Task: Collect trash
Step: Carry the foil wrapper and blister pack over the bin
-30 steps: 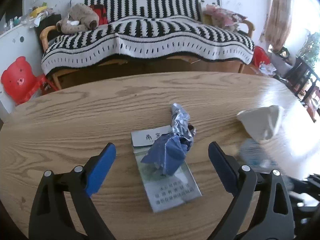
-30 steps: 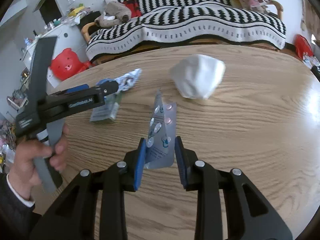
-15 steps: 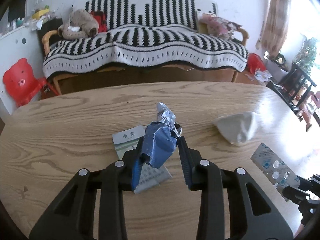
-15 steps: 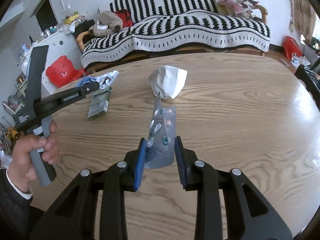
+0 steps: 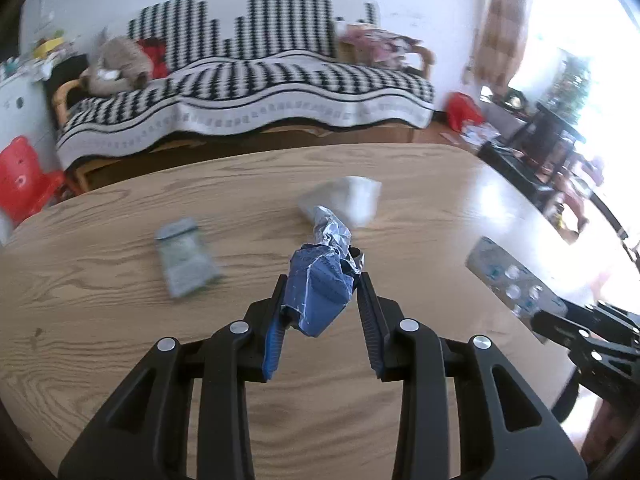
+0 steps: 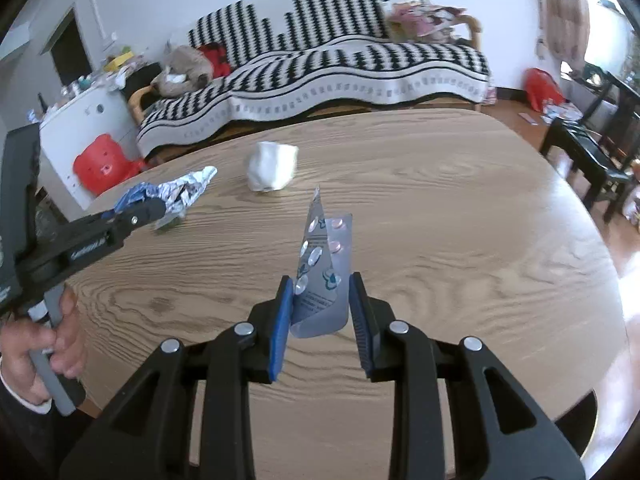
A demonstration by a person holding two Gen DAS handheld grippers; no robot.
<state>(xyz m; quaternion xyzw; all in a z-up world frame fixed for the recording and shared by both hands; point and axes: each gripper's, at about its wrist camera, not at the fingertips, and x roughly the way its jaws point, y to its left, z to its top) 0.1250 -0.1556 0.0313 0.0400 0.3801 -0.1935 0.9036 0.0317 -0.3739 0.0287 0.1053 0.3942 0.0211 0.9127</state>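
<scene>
Crumpled foil wrapper [image 5: 322, 276] sits pinched in the left gripper [image 5: 323, 300] at frame centre, above bare wooden table [image 5: 100, 300] whose far edge curves across mid-frame. In the right wrist view, the right gripper [image 6: 320, 304] clamps a bent blister pack [image 6: 322, 272] at centre, open tabletop stretching right to the rounded edge.

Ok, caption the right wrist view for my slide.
Right gripper holding a pill strip above the wooden table; left gripper holding a crumpled wrapper.
</scene>
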